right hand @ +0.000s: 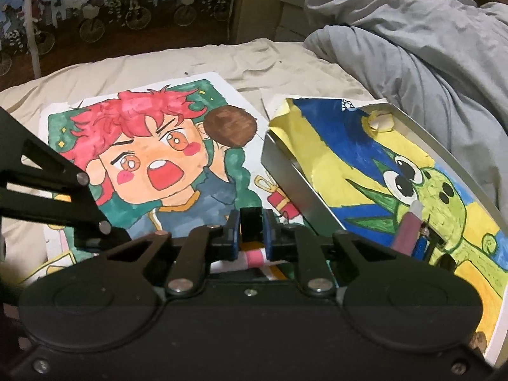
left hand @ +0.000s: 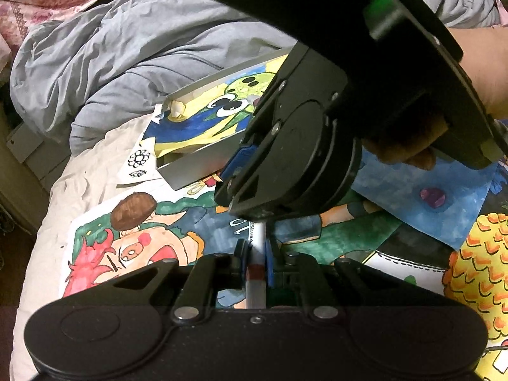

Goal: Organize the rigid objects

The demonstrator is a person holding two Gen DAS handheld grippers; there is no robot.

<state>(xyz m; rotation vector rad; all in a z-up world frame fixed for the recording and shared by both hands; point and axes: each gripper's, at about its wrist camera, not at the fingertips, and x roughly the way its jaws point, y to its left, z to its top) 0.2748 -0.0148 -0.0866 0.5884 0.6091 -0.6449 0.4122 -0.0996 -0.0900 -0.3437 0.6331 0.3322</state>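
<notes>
Two grippers: the left gripper [left hand: 257,254] is pinched narrow on a marker [left hand: 257,238]. The right gripper [right hand: 252,238] is clamped tight on the same marker, which lies crosswise between its blue pads.
Step in hand: probably passing the marker from one gripper to the other, or working its cap. Which of the two cannot be told.
How to do it well: one gripper should hold firm until the other has a sure grip, and only then let go. Any pull should run straight along the barrel, since a thin round barrel can twist or slip between flat pads.
Next move calls for: carrying the marker level to the tin [right hand: 285,165] and lowering it in lengthwise.
Marker's look: slim white barrel with small printing and a dark red band near the left gripper. In the right wrist view a pink band sits between the pads.
Marker's place: held above the drawings [right hand: 152,158] spread over the bed [right hand: 197,60], just beside the tin's near wall.
Tin: shallow, metal, lined with a frog drawing [right hand: 444,190]. A pink-capped marker [right hand: 408,228] already lies inside.
Farther off: a grey duvet [right hand: 412,47] is bunched along the bed's far edge.
</notes>
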